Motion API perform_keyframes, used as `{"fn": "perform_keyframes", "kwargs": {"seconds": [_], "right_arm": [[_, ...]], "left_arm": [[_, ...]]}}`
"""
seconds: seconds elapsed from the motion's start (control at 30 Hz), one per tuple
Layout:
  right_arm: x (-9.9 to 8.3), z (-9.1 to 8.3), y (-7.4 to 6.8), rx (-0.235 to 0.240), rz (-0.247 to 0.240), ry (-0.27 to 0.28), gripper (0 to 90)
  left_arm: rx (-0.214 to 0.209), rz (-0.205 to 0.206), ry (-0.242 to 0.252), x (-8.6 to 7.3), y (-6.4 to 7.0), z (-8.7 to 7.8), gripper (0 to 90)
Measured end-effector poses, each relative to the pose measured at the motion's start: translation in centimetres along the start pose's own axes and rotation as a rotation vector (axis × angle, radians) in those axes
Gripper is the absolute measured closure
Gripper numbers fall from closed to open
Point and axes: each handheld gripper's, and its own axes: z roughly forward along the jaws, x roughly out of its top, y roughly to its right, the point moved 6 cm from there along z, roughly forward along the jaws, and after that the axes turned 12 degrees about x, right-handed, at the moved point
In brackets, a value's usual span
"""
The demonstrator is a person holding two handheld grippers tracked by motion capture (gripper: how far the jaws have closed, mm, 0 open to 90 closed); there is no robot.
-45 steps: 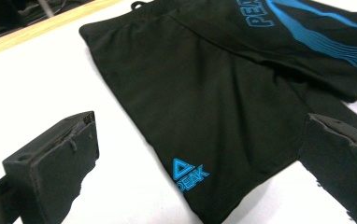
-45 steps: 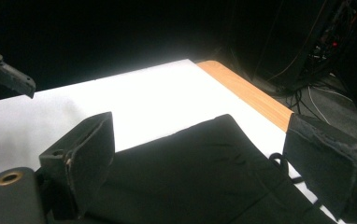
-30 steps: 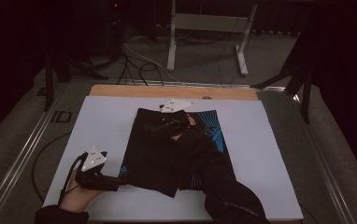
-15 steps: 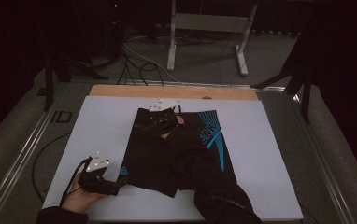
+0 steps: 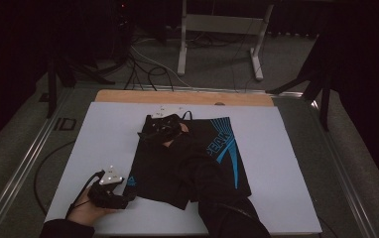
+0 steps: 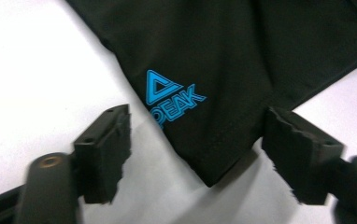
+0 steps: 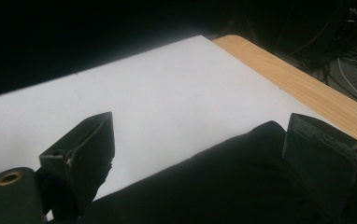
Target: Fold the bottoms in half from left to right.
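High view: one pair of black shorts (image 5: 187,158) with blue PEAK print is lying flat mid-bench (image 5: 286,163); the left gripper (image 5: 109,191) is sitting at the near-left hem corner, the right gripper (image 5: 161,125) at the far waistband edge.
Left gripper view: jaws are standing wide open, straddling the hem corner (image 6: 209,172) beside one small blue PEAK logo (image 6: 172,98), gripping nothing.
Right gripper view: jaws are gaping wide over the black fabric (image 7: 223,186), holding nothing; one white sheet (image 7: 167,93) is covering the wooden bench.

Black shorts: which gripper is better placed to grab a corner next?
Left, probably. The left gripper is open with the black shorts hem corner between its jaws; the right gripper sits open at the waistband edge.
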Motion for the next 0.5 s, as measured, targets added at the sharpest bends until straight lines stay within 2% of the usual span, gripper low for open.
{"fn": "perform_keyframes", "kwargs": {"seconds": [0.07,0.1,0.17,0.2,0.27,0.5], "right_arm": [[-0.06,0.09,0.03,0.002,0.006,-0.002,9.2],[-0.17,0.2,0.16,0.0,0.006,-0.005,9.2],[-0.21,0.28,0.16,0.002,0.012,-0.005,9.2],[-0.3,0.41,0.18,-0.001,0.01,-0.014,9.2],[-0.34,0.44,0.21,-0.002,0.008,-0.018,9.2],[-0.31,0.64,0.22,0.003,0.013,-0.007,9.2]], "left_arm": [[0.007,0.006,-0.005,0.01,-0.02,-0.04,31.0],[0.016,0.013,-0.01,0.01,-0.09,-0.07,36.2],[0.022,0.023,-0.02,0.02,-0.12,-0.09,37.3],[0.031,0.027,-0.02,0.03,-0.17,-0.09,41.9],[0.031,0.026,-0.024,0.02,-0.23,-0.1,42.6],[0.034,0.021,-0.03,0.11,0.04,-0.23,58.1]]}}
